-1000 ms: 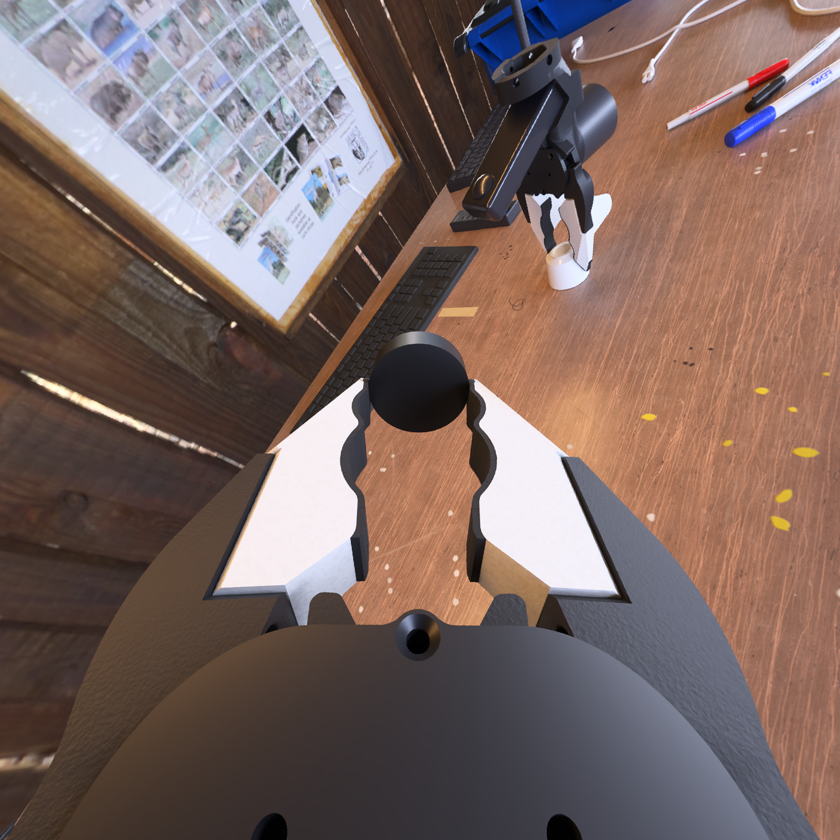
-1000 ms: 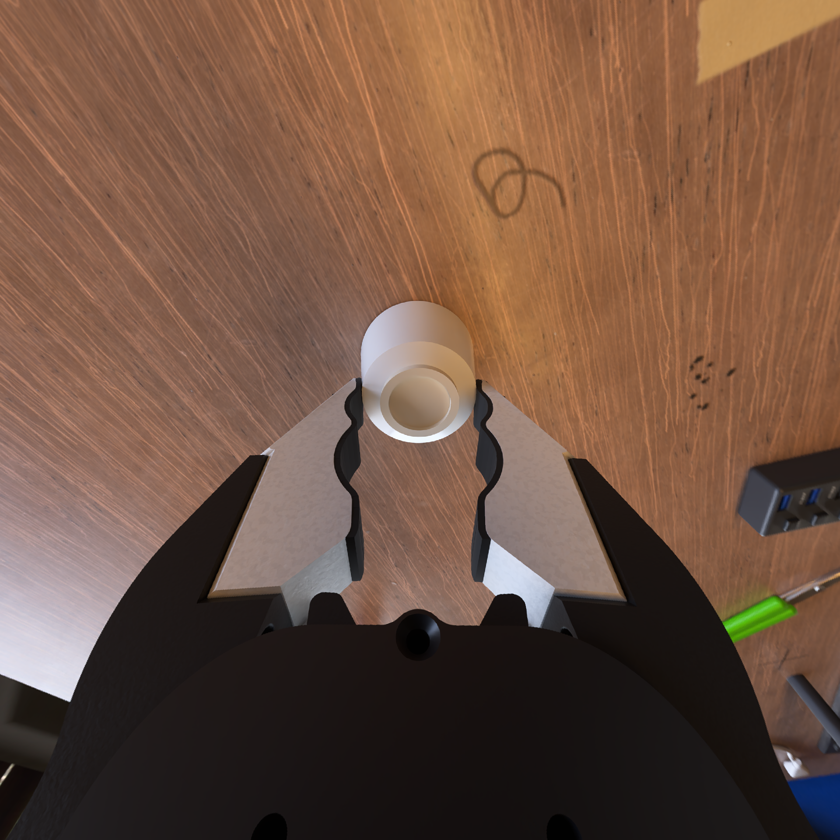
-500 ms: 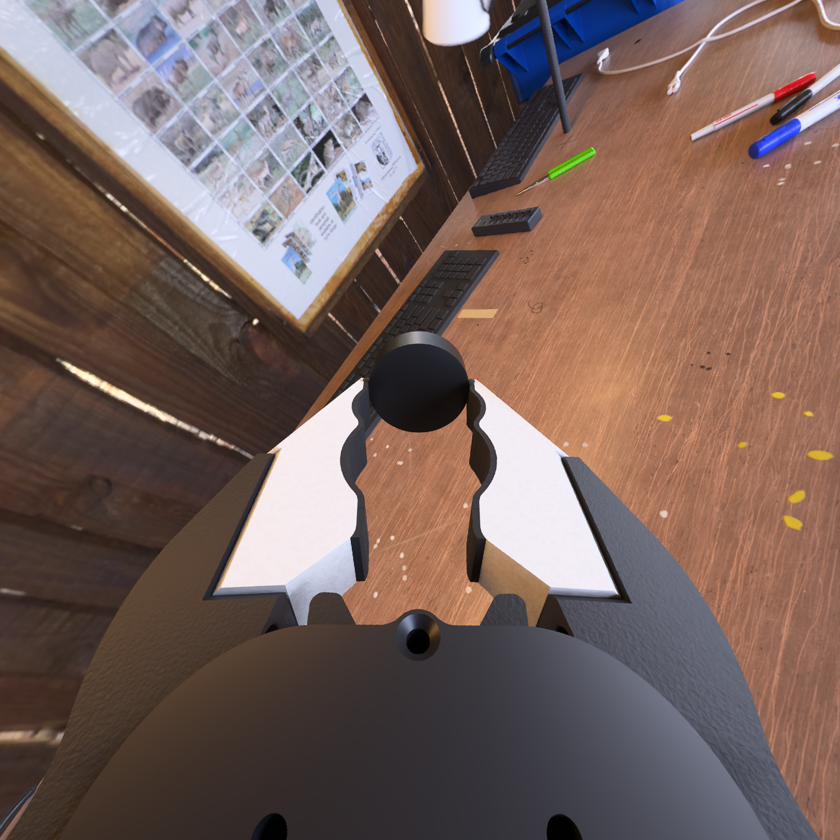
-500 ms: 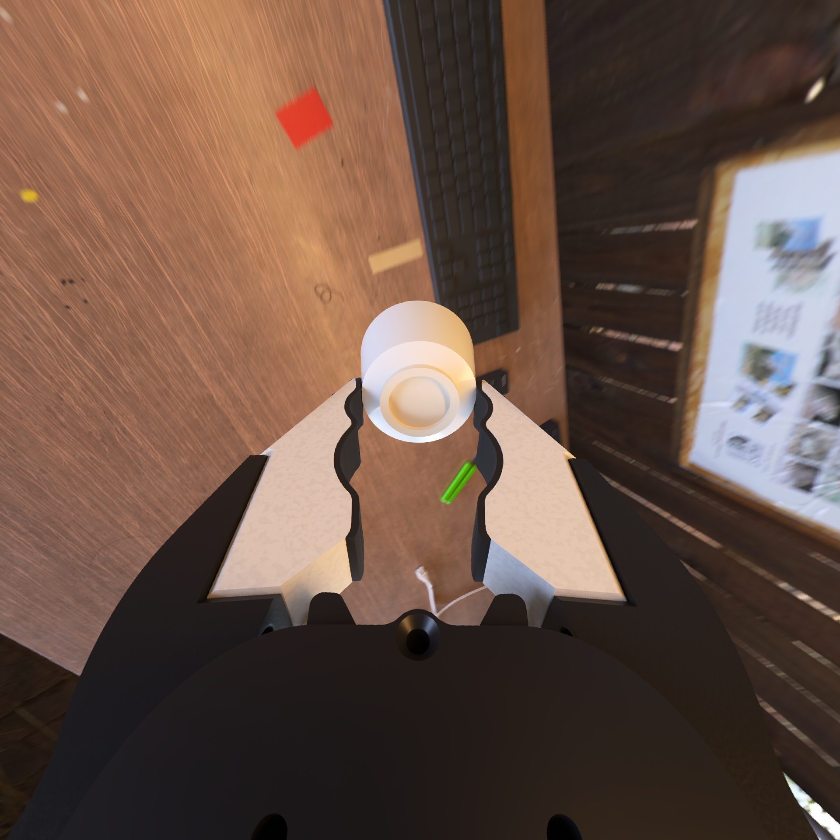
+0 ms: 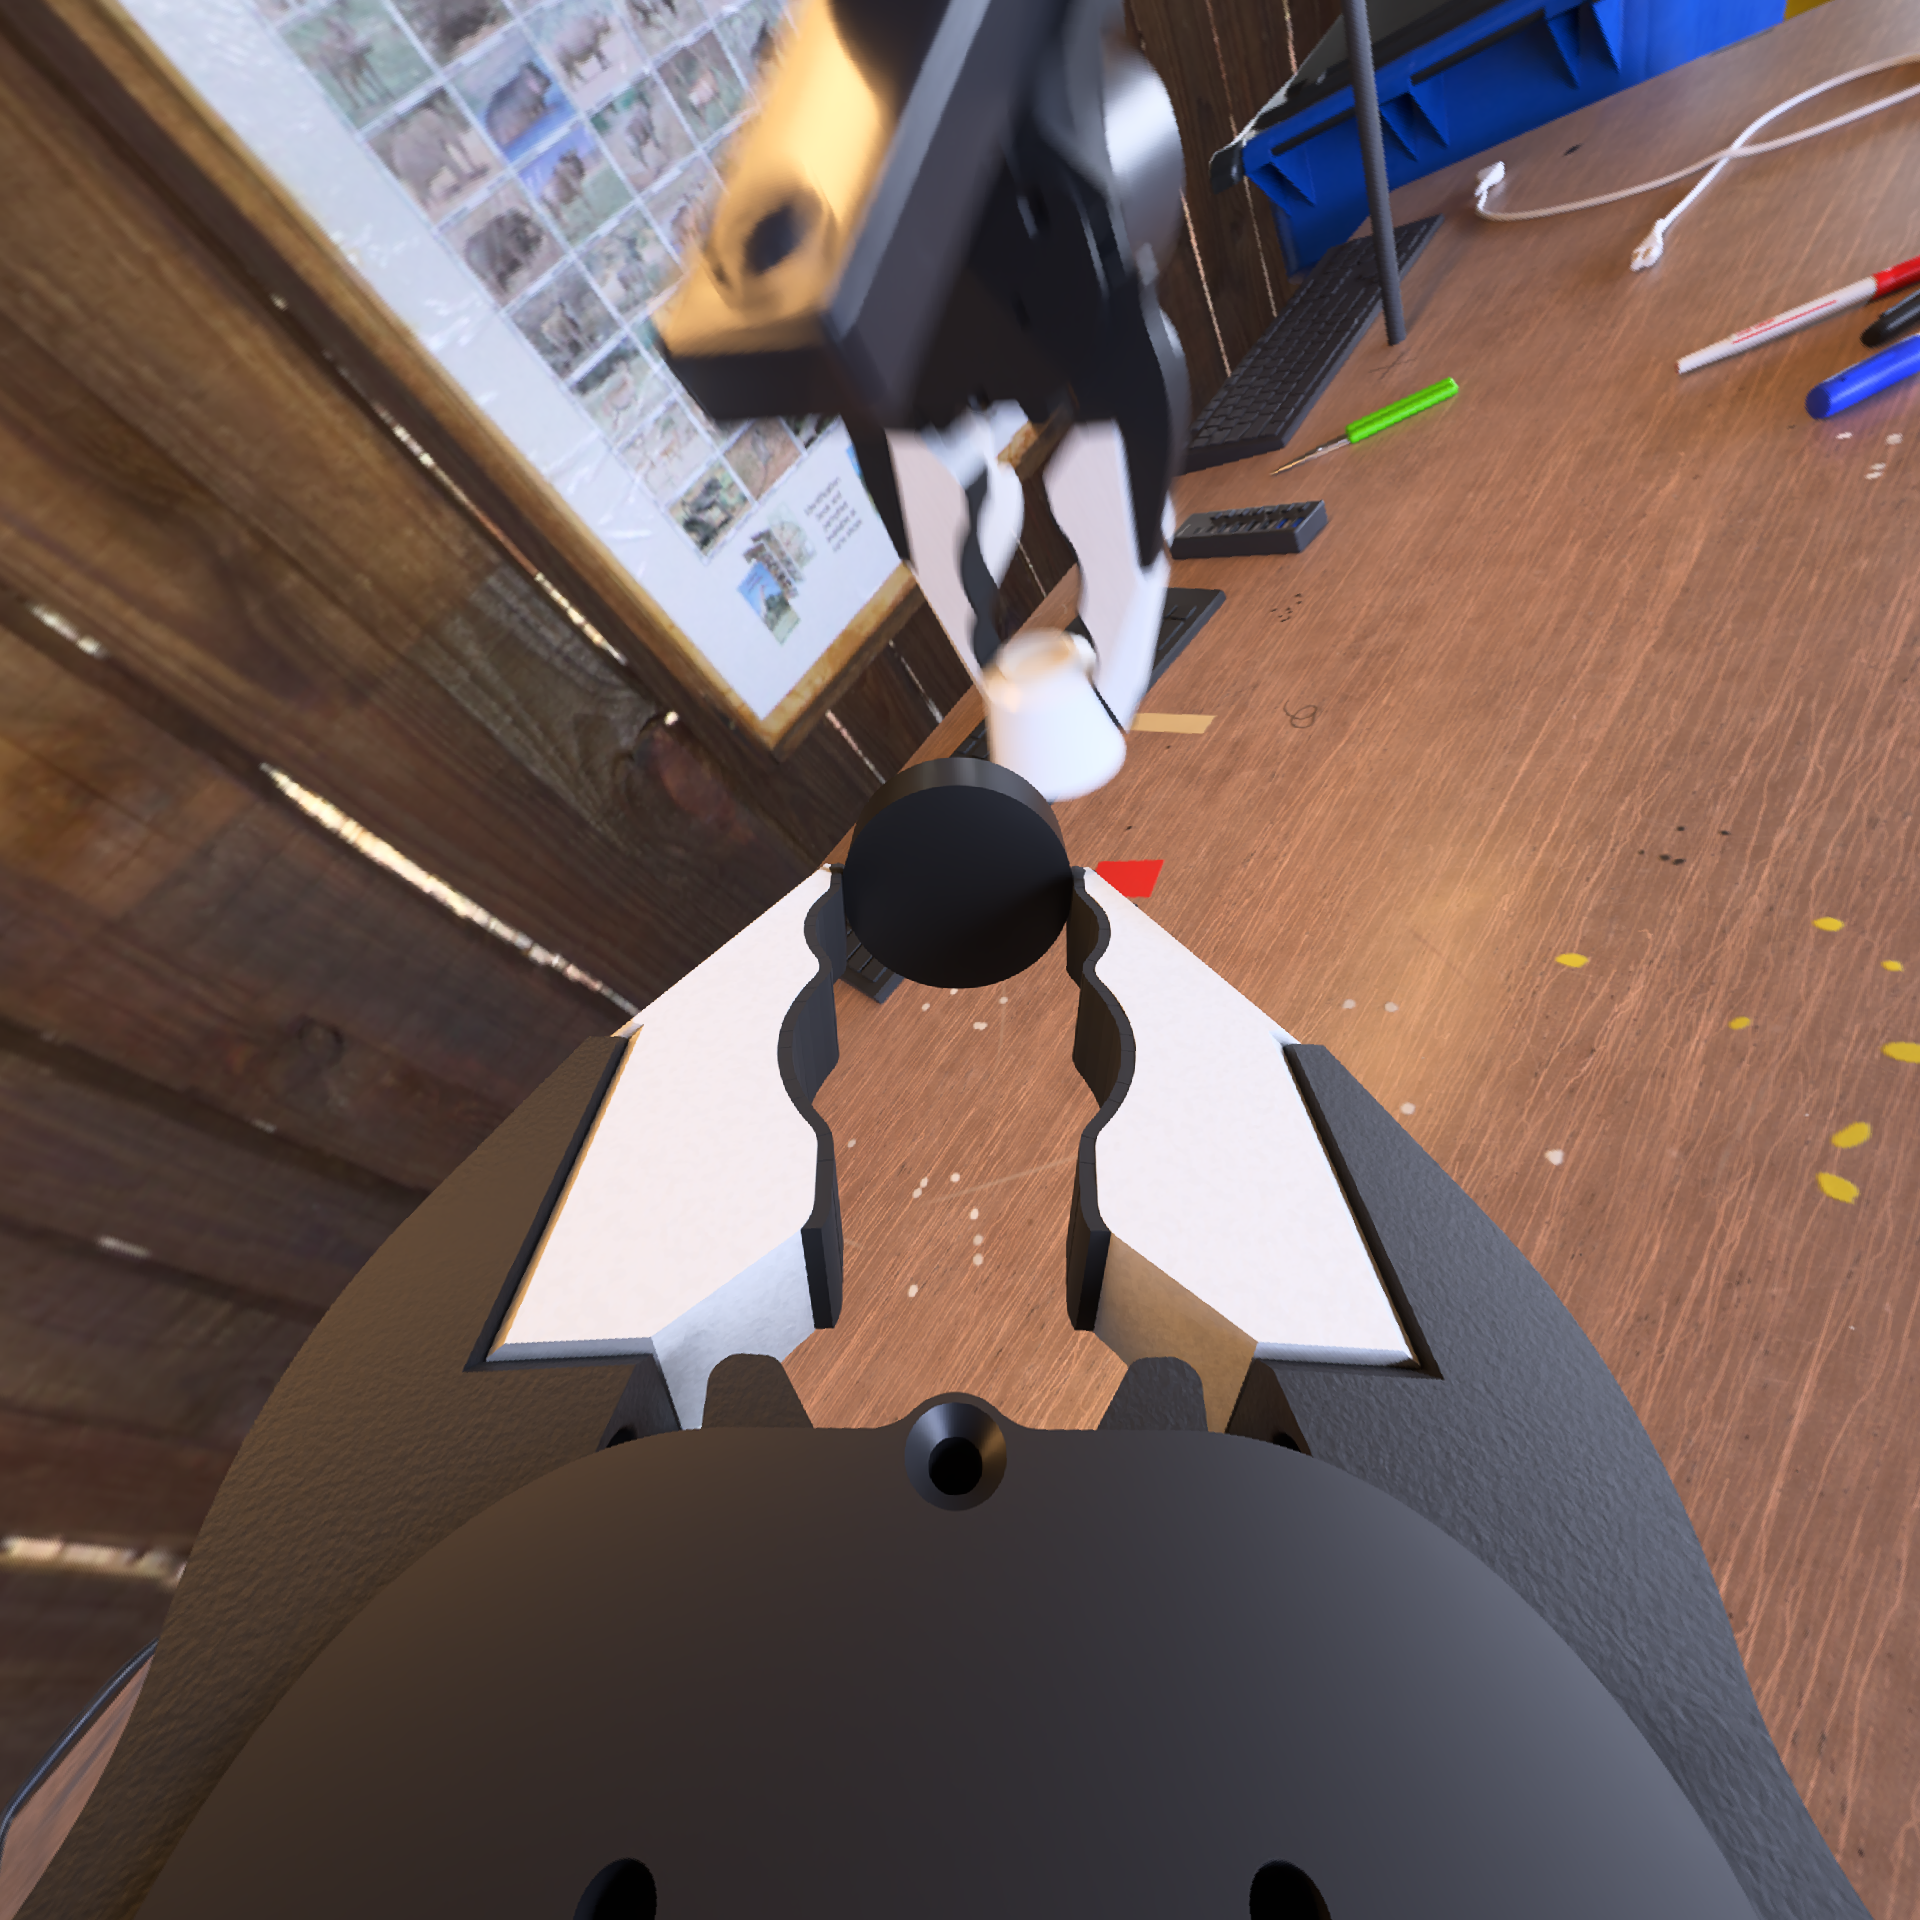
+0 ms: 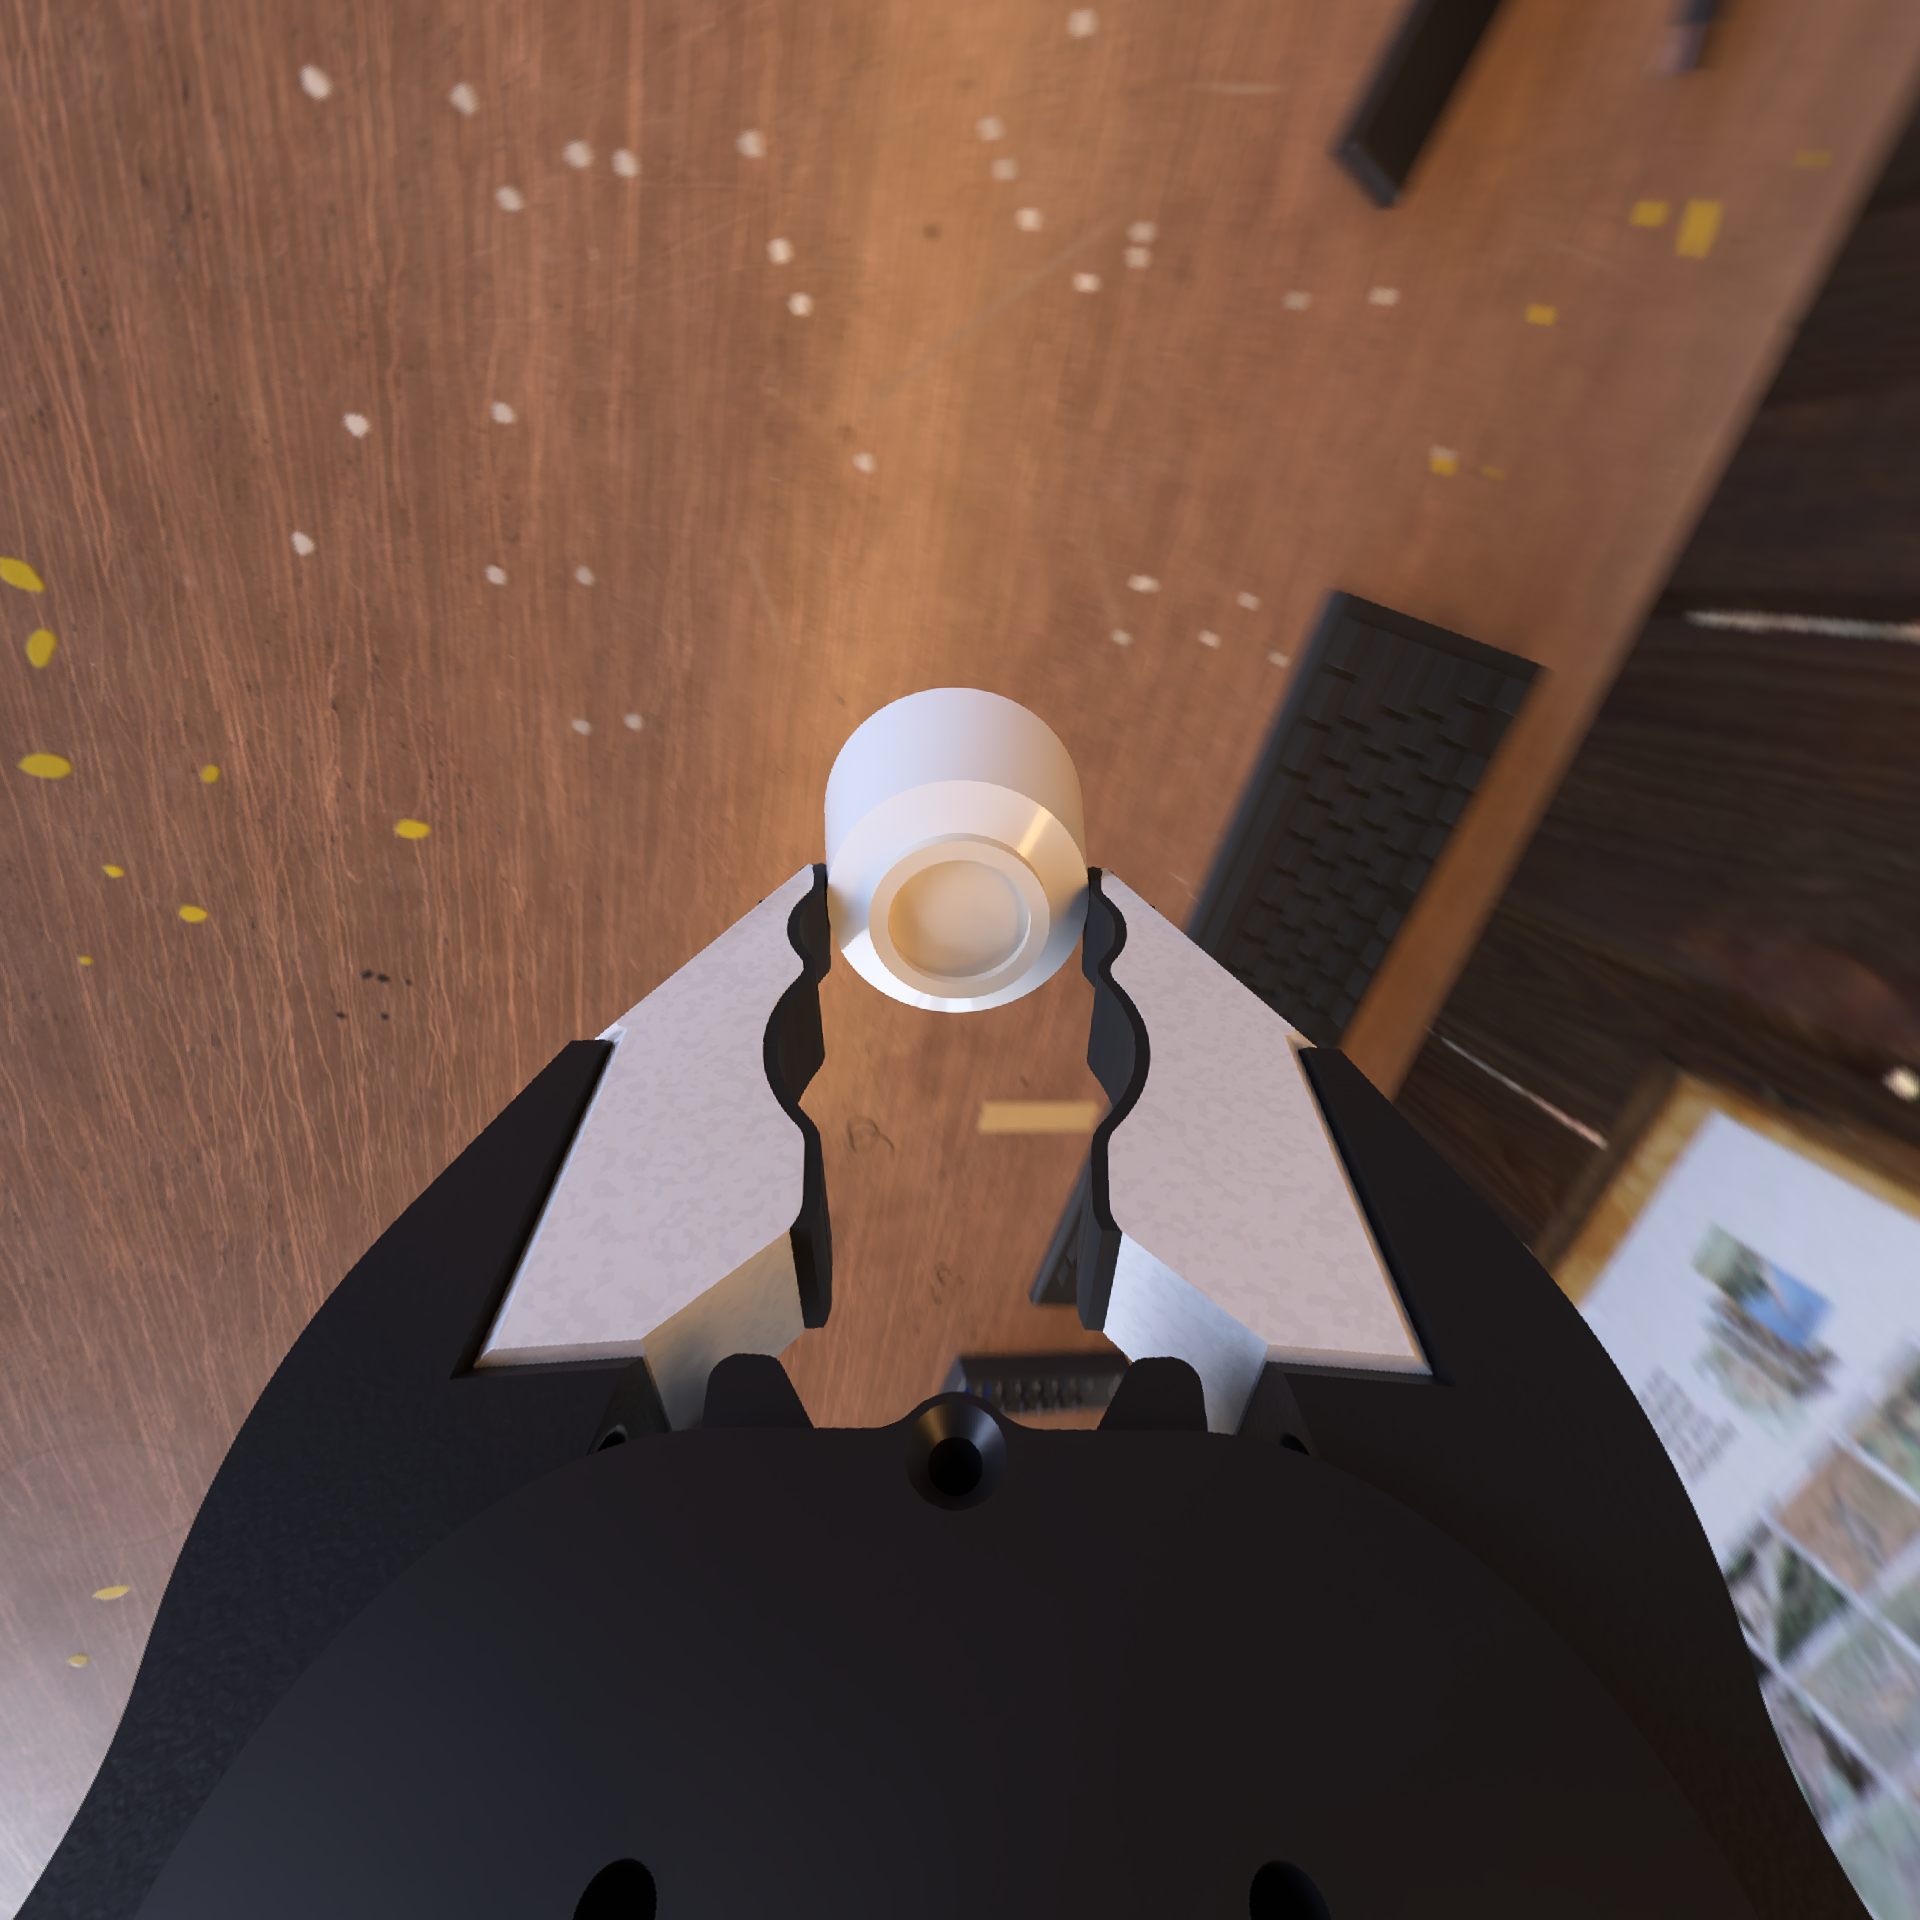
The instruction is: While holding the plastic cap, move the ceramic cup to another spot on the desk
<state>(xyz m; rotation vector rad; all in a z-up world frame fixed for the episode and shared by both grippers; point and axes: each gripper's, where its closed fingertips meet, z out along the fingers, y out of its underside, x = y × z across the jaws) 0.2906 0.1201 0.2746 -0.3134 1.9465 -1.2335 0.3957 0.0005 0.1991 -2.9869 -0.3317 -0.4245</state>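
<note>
My left gripper (image 5: 956,894) is shut on a round black plastic cap (image 5: 956,883) and holds it above the wooden desk (image 5: 1507,831). My right gripper (image 6: 956,883) is shut on a small white ceramic cup (image 6: 951,847), upside down with its foot toward the camera, high above the desk (image 6: 520,520). In the left wrist view the right gripper (image 5: 1039,644) shows blurred just beyond the cap, with the white cup (image 5: 1049,717) in its fingertips, close above and behind the cap.
A black keyboard (image 6: 1361,800) lies along the desk's wall edge, a framed picture chart (image 5: 520,208) hangs on the wooden wall. A red square mark (image 5: 1130,878), tan tape (image 5: 1172,722), a green screwdriver (image 5: 1392,410), pens (image 5: 1860,379), a white cable (image 5: 1714,166) and a blue bin (image 5: 1507,94) lie farther off.
My right gripper lifted the cup off the desk, swung it high through the air and now carries it close in front of my left gripper. The left gripper kept hold of the cap.
</note>
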